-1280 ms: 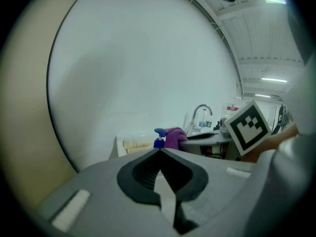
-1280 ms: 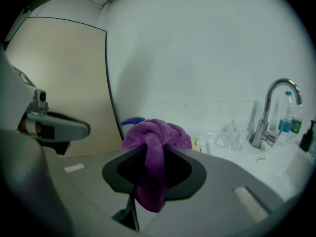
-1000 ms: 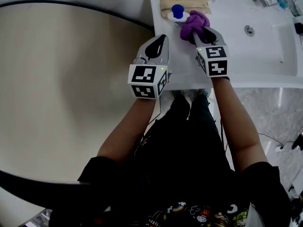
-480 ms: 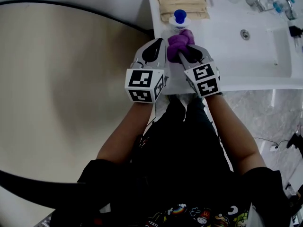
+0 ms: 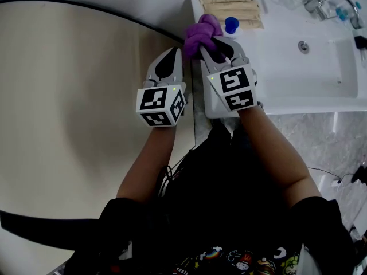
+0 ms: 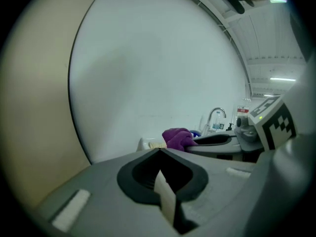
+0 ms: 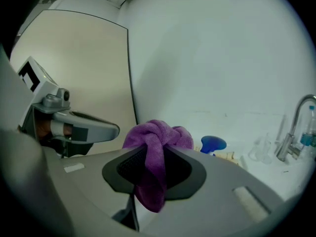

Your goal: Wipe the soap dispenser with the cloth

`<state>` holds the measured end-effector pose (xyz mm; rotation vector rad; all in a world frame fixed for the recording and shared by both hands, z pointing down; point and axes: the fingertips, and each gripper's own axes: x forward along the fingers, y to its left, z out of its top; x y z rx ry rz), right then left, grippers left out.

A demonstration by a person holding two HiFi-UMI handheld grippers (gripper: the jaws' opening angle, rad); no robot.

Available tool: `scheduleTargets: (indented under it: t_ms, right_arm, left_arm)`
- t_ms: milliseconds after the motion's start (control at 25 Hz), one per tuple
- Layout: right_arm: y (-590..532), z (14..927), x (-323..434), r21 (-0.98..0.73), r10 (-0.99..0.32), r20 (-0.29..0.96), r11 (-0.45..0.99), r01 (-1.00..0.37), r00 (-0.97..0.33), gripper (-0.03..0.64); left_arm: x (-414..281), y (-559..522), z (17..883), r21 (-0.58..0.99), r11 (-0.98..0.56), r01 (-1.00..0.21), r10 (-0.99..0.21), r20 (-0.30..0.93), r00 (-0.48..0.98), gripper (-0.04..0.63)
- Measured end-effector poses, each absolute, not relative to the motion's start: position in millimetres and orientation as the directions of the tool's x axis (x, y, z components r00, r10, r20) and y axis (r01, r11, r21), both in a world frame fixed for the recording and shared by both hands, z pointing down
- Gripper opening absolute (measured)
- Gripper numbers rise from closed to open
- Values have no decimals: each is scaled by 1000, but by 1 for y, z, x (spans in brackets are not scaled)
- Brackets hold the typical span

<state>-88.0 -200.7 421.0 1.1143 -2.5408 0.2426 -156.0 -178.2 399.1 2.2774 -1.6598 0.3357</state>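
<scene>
right claw (image 5: pixel 213 46) pinches the purple cloth (image 5: pixel 200 30) just beside the soap dispenser (image 5: pixel 231 23) on the counter (image 5: pixel 275 79), left claw (image 5: pixel 172 55) pressed together, empty; mid-wipe, we judge, and next we press the cloth onto its side.

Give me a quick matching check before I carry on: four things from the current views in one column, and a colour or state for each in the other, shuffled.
Things:
1. cloth
2. soap dispenser
3. left tool
4. faucet

Colour or state:
a. blue pump top
b. jaws together, nothing in them
c. purple, bunched up and gripped by the right tool
d. silvery metal with a curved spout

Pairs: 1-c, 2-a, 3-b, 4-d
</scene>
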Motion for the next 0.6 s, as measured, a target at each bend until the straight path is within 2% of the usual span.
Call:
scheduleTargets:
  t_ms: [200,600]
  right_arm:
    - [-212,450,-87,-31,-693,417,636,-771,-589,121]
    - [-202,504,-86,-119,-623,530,617,-778,-576,121]
  left_arm:
    - [-154,-180,405,100,-307,-946,-874,364,322,1]
    - [-142,-179,424,146,-343,-928,-846,382,372,2]
